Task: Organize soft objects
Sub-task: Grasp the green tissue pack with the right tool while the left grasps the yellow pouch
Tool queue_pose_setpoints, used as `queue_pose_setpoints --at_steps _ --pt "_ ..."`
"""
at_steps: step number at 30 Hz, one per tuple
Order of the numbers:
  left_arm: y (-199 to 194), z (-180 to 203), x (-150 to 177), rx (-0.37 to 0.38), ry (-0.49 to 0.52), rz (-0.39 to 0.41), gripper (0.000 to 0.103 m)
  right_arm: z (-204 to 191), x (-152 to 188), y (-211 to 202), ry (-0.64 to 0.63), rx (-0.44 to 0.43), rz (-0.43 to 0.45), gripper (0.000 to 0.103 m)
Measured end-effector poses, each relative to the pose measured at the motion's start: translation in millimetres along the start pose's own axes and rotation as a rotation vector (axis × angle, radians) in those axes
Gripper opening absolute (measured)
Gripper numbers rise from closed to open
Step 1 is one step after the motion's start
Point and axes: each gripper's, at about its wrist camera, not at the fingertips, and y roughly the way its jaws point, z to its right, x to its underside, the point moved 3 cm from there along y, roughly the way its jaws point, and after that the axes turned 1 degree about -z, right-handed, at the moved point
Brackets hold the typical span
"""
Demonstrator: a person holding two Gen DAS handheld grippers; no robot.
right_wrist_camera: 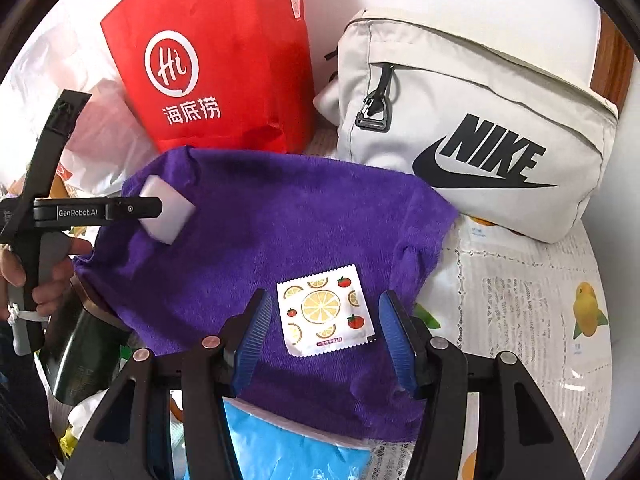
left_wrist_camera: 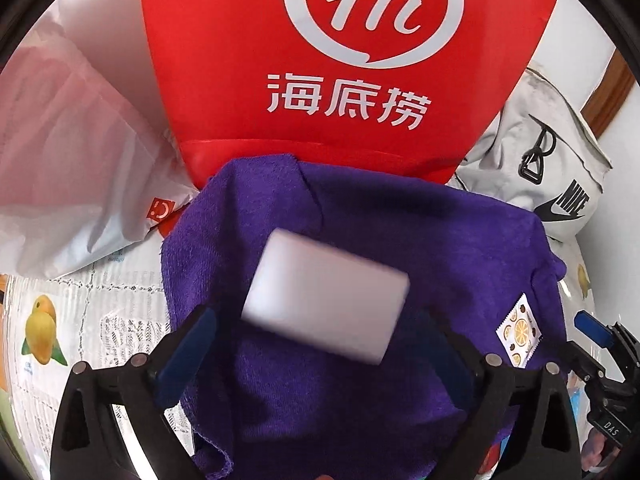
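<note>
A purple towel is spread over the patterned tablecloth, apparently as a base on which the small soft items are gathered. A white sponge block is seen between the fingers of the left gripper, which are spread wide and not touching it; it is blurred, so whether it is resting on the towel or in mid-air cannot be told. The right gripper is held low over the towel with its fingers wide on either side of a fruit-print sachet, which lies flat on the cloth and is not pinched; a grasp is probably being lined up. A red paper bag and a white backpack are stood behind the towel, likely as containers.
</note>
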Motion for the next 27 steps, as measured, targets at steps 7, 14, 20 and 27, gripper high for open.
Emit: queue_pose_setpoints --at_steps 7,14,20,27 --pt "-16.3 1.5 3.5 -0.063 0.037 0.032 0.101 -2.8 0.6 0.7 0.011 0.0 0.0 0.056" --pt "-46.5 7.6 23.4 -0.043 0.064 0.032 0.1 -17.7 6.5 -21.9 0.004 -0.005 0.025 0.056" --pt "-89.3 1.6 54.5 -0.007 0.032 0.098 0.1 -38.8 22.3 -55.2 -0.004 -0.033 0.051 0.056" --pt "-127.2 -5.7 104.9 0.016 -0.032 0.127 0.1 -70.6 64.0 -87.5 -0.033 -0.092 0.052 0.06"
